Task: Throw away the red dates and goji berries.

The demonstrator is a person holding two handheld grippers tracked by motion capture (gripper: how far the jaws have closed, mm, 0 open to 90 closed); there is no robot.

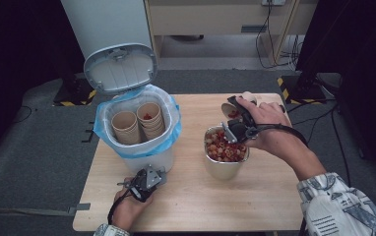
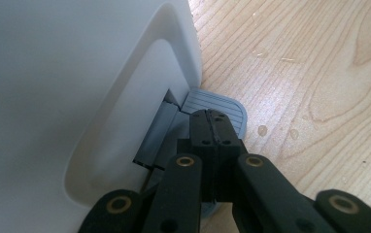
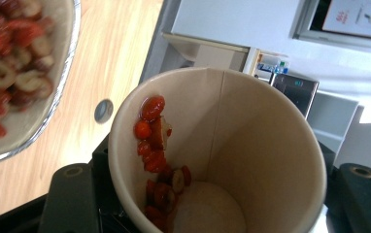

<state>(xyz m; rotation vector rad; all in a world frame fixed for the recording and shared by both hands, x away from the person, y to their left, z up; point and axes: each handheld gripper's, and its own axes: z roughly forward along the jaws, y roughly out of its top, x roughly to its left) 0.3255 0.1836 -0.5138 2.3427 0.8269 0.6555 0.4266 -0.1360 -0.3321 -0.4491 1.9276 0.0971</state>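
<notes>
Dark curtains and grey carpet surround a pale wooden tabletop [image 1: 186, 206] where a white pedal bin [image 1: 149, 157] with a blue liner stands with its lid [image 1: 120, 69] swung up. Inside the bin, two stacks of brown paper cups [image 1: 139, 124] already sit upright side by side.

At the near edge, the left gripper [image 1: 144, 181] reaches the foot of the bin. In the left gripper view its jaws are clenched together with nothing between them, and their tips rest on the grey ribbed foot pedal [image 2: 217, 107]; by my reading this pressing is what holds the lid open.

On the right side, the right gripper [image 1: 235, 118] has its jaws clamped around a brown paper cup [image 3: 222, 145], tipped over the round metal bowl [image 1: 221, 169] of red and pale food pieces that stands on the tabletop to the right of the bin. The right gripper view looks into the cup's mouth: most of it is empty, but a streak of sticky red pieces [image 3: 154, 141] clings to the inner wall down to the bottom.

The step in hand seems to be emptying the cup's leftovers into the bowl, and that pour looks nearly done. Next, I judge, the cup wants a further tilt or shake to shed the clinging bits, then a carry leftward over the open bin and a release onto or beside the stacked cups. That calls for the pedal to stay pressed and the cup kept low enough to clear the raised lid.
</notes>
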